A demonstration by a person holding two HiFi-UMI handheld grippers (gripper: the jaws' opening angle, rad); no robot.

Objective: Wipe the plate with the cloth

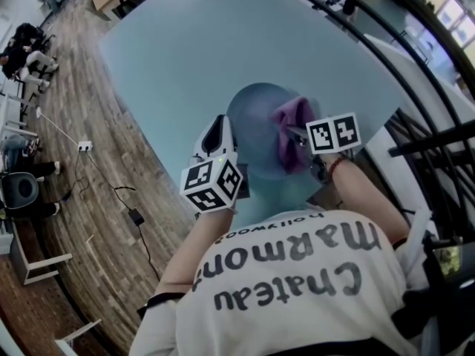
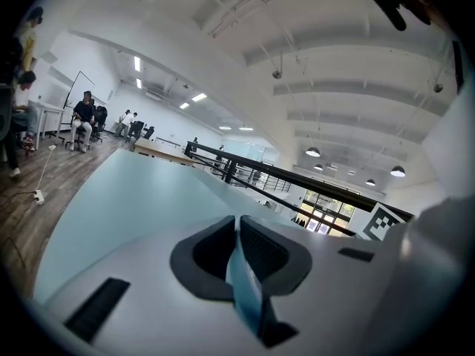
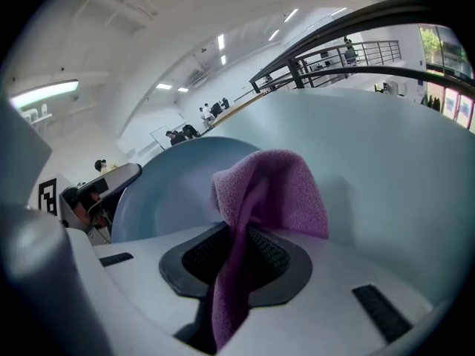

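Main worry here: the left gripper (image 2: pixel 237 236) is clamped on just the thin rim of the plate (image 3: pixel 167 191) over the table (image 1: pixel 185 43), so if the right gripper (image 3: pixel 241 247) (pinching the bunched purple cloth (image 3: pixel 278 188) tight) pushes hard, the plate probably twists loose.

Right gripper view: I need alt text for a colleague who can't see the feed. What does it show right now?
The right tongs are shut on a purple cloth, which bunches up in a fold just ahead of them. Behind the cloth is a pale blue plate, with a light blue table stretching away to the right.
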